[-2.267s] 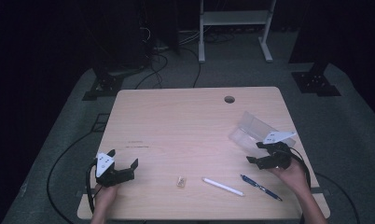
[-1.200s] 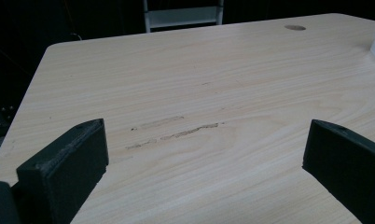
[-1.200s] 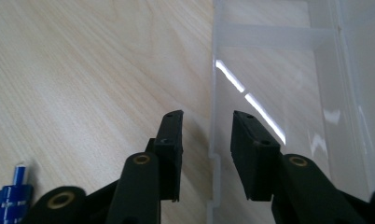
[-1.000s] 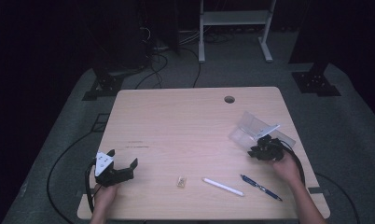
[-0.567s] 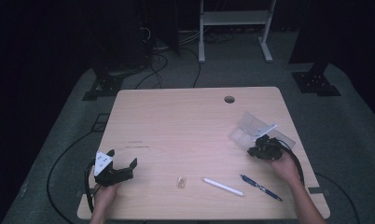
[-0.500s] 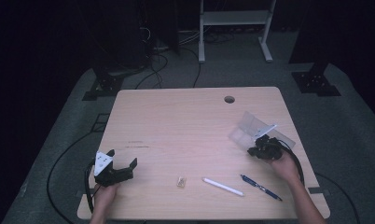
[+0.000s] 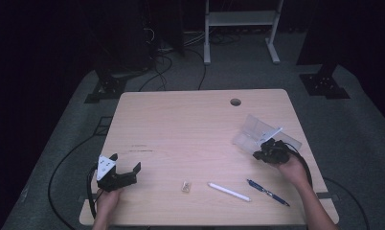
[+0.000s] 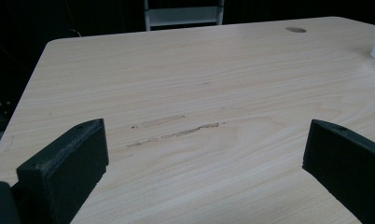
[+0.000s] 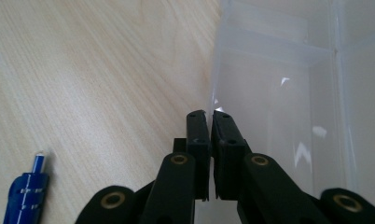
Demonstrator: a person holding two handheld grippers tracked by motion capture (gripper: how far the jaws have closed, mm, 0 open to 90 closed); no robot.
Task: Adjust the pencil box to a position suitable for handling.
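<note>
A clear plastic box (image 7: 260,132) lies open near the table's right edge. My right gripper (image 7: 261,151) sits at its near side. In the right gripper view its jaws (image 9: 211,114) stand pressed together, and the box's thin left wall (image 9: 215,70) runs down between them. My left gripper (image 7: 127,161) rests at the front left of the table; in the left gripper view it (image 8: 206,135) is wide open over bare wood. A white pen (image 7: 229,191), a blue pen (image 7: 267,191) (image 9: 24,196) and a small tan item (image 7: 186,186) lie along the front.
The light wooden table (image 7: 190,124) has a round cable hole (image 7: 235,102) at the back. Dark scuff marks (image 8: 176,133) cross the wood ahead of the left gripper. Cables and stand feet lie on the grey floor around the table.
My right hand has shifted slightly toward the clear box and turned, bringing the gripper onto the box's near edge. The left gripper has stayed put.
</note>
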